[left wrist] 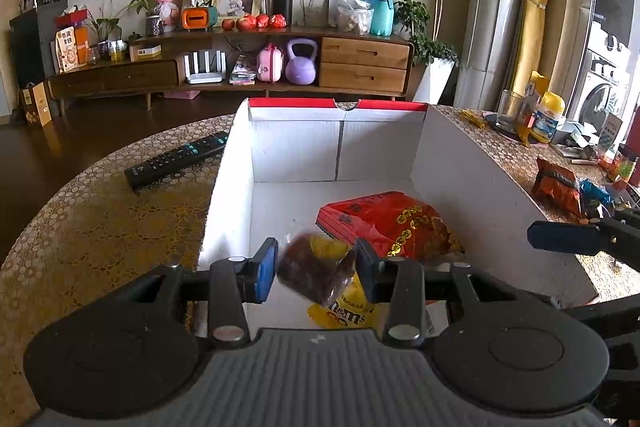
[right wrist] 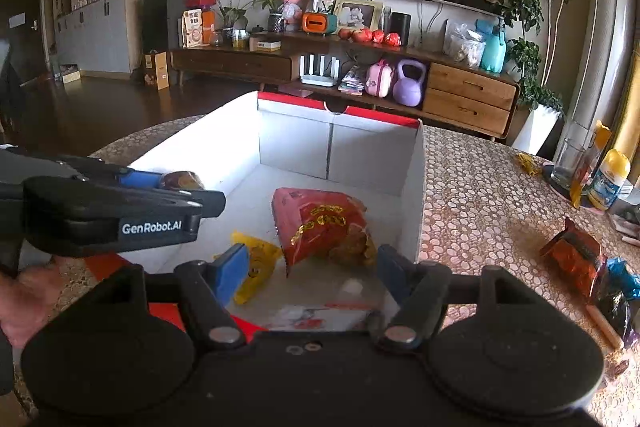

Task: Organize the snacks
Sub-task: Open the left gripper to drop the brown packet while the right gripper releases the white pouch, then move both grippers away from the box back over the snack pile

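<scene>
With the left tongs [left wrist: 316,261], grips a dark brown snack packet [left wrist: 316,273] between the blue pads [left wrist: 265,275]; holds it blurred and slightly tilted above the near end of the white cardboard box [left wrist: 460,167]; seen from the right wrist, shows the same packet [right wrist: 182,181] pinched near the tips of the left tongs [right wrist: 188,193], above the box's left wall. With the right tongs [right wrist: 312,271], holds nothing; keeps the jaws spread wide over the near edge of the box [right wrist: 296,147], pads apart and bare.

Inside the box, on the white floor: a red bag printed with gold coins [left wrist: 388,223], lying flat toward the right wall [right wrist: 320,223]; just beside it, nearer the cameras, a yellow M&M's pouch [left wrist: 348,311], partly under the held packet in the left view and lying to the left of the red bag in the right view [right wrist: 256,267]; at the very front, a pale wrapper [right wrist: 316,311], too blurred to read. Far end of the box bare, with a red strip along the top edge.

Outside the box, on the patterned round table [left wrist: 100,207]: to the right, an orange-red snack pack [right wrist: 572,255] standing apart from the wall, with blue wrappers [right wrist: 622,279] and a sausage stick [right wrist: 604,325] just beyond it; farther back, a glass [right wrist: 568,163] beside a yellow-capped bottle [right wrist: 608,179]; to the left, a black remote [left wrist: 180,159] near the box's left wall.
</scene>
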A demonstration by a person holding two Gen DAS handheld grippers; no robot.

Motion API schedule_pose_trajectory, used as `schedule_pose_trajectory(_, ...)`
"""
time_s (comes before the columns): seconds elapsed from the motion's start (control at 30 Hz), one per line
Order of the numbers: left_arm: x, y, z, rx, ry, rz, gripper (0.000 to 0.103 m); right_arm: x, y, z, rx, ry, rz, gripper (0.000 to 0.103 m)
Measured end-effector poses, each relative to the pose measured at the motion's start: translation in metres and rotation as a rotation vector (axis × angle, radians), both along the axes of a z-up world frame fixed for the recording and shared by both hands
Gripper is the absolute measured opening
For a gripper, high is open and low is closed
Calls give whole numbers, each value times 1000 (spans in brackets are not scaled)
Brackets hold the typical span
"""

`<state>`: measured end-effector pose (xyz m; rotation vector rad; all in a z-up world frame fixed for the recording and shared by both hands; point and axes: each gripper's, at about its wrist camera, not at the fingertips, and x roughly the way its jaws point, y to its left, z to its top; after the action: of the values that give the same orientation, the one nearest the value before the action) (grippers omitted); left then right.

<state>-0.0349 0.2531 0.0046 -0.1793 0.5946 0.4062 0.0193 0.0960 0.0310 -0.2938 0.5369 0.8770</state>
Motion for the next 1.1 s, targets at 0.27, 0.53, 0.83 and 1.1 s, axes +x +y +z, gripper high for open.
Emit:
schedule_pose_trajectory(0.27, 0, -4, 2, 2, 10, 3, 56, -1, -17, 6, 49, 10, -22, 70)
schedule_pose_trajectory(0.53, -1, -15, 8, 28, -5, -7, 69, 2, -39, 12, 99, 17, -67, 71)
schedule_pose_trajectory(0.83, 2, -33, 17, 71, -14, -26, 78, 12, -60, 6, 112, 24, -145, 79)
schedule_pose_trajectory(1.1, 5, -52, 26, 94, -37, -67, 86, 15, -83, 3, 131, 23, -215, 86)
